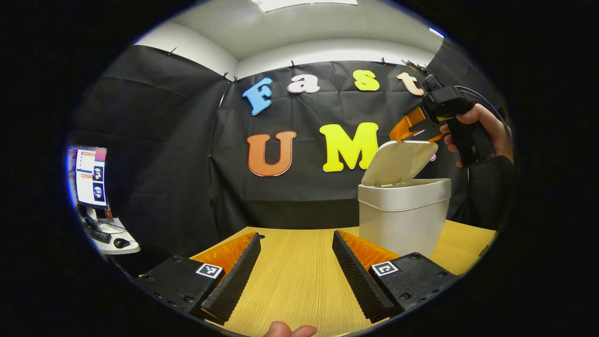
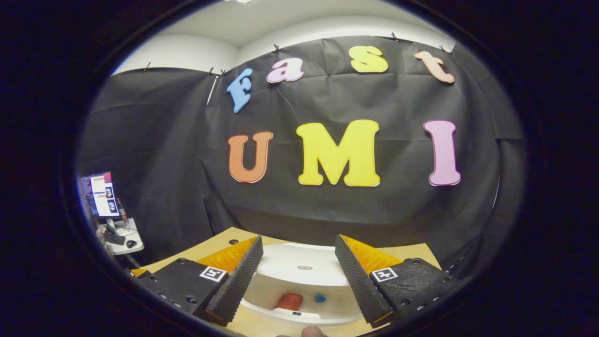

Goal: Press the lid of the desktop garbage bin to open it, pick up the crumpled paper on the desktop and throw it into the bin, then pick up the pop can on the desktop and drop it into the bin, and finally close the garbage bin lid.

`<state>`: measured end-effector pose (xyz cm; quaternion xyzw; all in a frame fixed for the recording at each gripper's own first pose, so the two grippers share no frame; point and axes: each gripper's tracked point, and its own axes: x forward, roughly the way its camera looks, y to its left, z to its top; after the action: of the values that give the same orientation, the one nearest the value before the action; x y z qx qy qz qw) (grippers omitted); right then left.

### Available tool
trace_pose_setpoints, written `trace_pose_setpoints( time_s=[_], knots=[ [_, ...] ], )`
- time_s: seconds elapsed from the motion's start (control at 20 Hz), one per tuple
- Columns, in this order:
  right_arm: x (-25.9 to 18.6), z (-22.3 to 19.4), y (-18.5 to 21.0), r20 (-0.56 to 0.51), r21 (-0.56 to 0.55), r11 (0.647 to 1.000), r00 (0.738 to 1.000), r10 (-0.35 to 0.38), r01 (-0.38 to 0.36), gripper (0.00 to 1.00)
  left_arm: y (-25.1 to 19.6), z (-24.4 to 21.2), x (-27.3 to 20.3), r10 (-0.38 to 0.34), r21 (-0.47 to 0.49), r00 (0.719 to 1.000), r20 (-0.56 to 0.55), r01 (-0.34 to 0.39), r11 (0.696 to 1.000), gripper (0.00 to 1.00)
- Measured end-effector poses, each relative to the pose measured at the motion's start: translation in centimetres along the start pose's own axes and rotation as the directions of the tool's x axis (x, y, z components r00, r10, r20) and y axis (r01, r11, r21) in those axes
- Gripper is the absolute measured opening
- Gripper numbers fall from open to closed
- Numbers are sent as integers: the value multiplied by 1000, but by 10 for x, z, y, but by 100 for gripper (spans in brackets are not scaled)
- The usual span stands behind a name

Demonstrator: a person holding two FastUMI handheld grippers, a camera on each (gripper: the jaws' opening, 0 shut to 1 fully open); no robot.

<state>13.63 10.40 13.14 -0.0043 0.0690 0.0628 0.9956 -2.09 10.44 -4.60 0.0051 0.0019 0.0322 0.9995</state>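
Observation:
The white desktop bin (image 1: 402, 210) stands on the wooden table (image 1: 290, 276), to the right of my left gripper (image 1: 296, 235), which is open and holds nothing. The bin's lid (image 1: 400, 161) is tipped up. A hand (image 1: 482, 124) holds my right gripper (image 1: 414, 126) just above and behind the lid's top edge. In the right gripper view, my right gripper (image 2: 298, 241) is open and empty, looking down past the lid (image 2: 304, 264) into the bin (image 2: 262, 299). A red pop can (image 2: 290, 300) and a small blue object (image 2: 319, 297) lie inside.
A monitor (image 1: 91, 175) with a keyboard and mouse sits on a side desk (image 1: 117, 243) to the far left, beyond the table's edge. Black cloth walls close off the back. A fingertip (image 1: 290, 330) shows at the bottom of the left gripper view.

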Motion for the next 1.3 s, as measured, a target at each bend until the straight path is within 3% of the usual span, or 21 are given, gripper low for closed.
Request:
trace_pose_setpoints(
  time_s=[0.7, 1.3],
  knots=[
    [-16, -74, -11, -31, 12, 1000, 1000, 1, -1, 97, -8, -3, 2, -17, -6, 1000, -5, 17, 1000, 99],
    [-13, -87, -14, -16, -12, 1000, 1000, -12, 12, 99, -4, -7, 8, -12, -3, 1000, -24, 12, 1000, 99]
  ],
)
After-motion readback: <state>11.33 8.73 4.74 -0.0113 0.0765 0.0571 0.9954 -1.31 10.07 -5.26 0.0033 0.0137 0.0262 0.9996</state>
